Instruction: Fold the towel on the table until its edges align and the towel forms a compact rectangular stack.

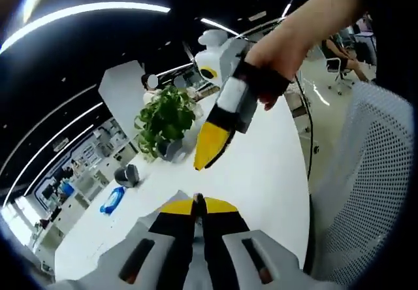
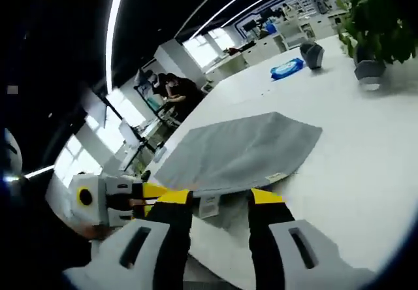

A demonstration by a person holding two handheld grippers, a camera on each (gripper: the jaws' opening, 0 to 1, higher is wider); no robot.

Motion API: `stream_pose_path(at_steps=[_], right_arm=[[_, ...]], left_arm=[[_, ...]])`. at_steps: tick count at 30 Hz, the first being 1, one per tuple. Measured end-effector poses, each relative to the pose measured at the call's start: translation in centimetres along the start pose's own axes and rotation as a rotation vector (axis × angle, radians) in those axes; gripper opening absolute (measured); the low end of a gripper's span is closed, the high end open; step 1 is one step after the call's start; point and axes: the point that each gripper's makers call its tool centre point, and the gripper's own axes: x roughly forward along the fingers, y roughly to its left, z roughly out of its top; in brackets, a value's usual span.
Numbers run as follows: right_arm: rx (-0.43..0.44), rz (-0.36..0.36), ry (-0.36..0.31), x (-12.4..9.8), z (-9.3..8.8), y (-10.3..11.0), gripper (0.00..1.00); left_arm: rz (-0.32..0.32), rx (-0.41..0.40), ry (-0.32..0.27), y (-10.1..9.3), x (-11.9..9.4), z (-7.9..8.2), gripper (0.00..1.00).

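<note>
Folding step: second fold pending.
Left gripper view: left gripper point(image 1: 198, 202) jaws closed, holding nothing visible; right gripper point(image 1: 212, 147) above white table point(image 1: 261, 166).
Right gripper view: right gripper point(image 2: 219, 198) jaws apart, near flat grey cloth towel point(image 2: 238, 151) edge.
Next move: grip near edge, fold across.

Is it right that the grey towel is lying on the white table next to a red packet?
Not quite: the packet is blue, not red. The right gripper view shows it on the white table, well beyond the grey towel rather than right beside it.
</note>
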Motion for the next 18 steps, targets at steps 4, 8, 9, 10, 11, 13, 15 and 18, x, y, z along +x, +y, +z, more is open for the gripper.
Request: stream_pose_path(at_steps=[4, 8, 9, 10, 11, 13, 15, 18], right_arm=[[0.009, -0.163, 0.040, 2.7, 2.7, -6.4, 0.29], [0.113, -0.231, 0.027, 6.0, 3.8, -9.1, 0.21], [0.104, -0.256, 0.032, 7.0, 4.0, -10.2, 0.21], [0.104, -0.276, 0.034, 7.3, 4.0, -10.8, 0.20], [0.108, -0.323, 0.061, 8.5, 3.6, -12.4, 0.19], [0.039, -0.373, 0.120, 9.7, 2.8, -14.1, 0.18], [0.045, -0.392, 0.110, 10.5, 2.3, -14.0, 0.19], [0.034, -0.398, 0.056, 11.4, 2.5, -13.2, 0.20]], left_arm=[[-0.007, -0.033, 0.006, -0.1, 0.1, -0.3, 0.03], [-0.008, -0.056, 0.011, 0.1, 0.0, -0.5, 0.03], [-0.008, -0.065, 0.009, 0.2, -0.1, -0.4, 0.03], [-0.008, -0.075, 0.006, 0.3, -0.1, -0.4, 0.03], [-0.018, -0.120, -0.005, 0.2, -0.1, -0.3, 0.03], [-0.025, -0.136, -0.006, 0.1, -0.2, -0.4, 0.03], [-0.036, -0.139, -0.005, -0.2, -0.2, -0.3, 0.03], [-0.050, -0.156, -0.013, -0.6, -0.3, -0.2, 0.03]])
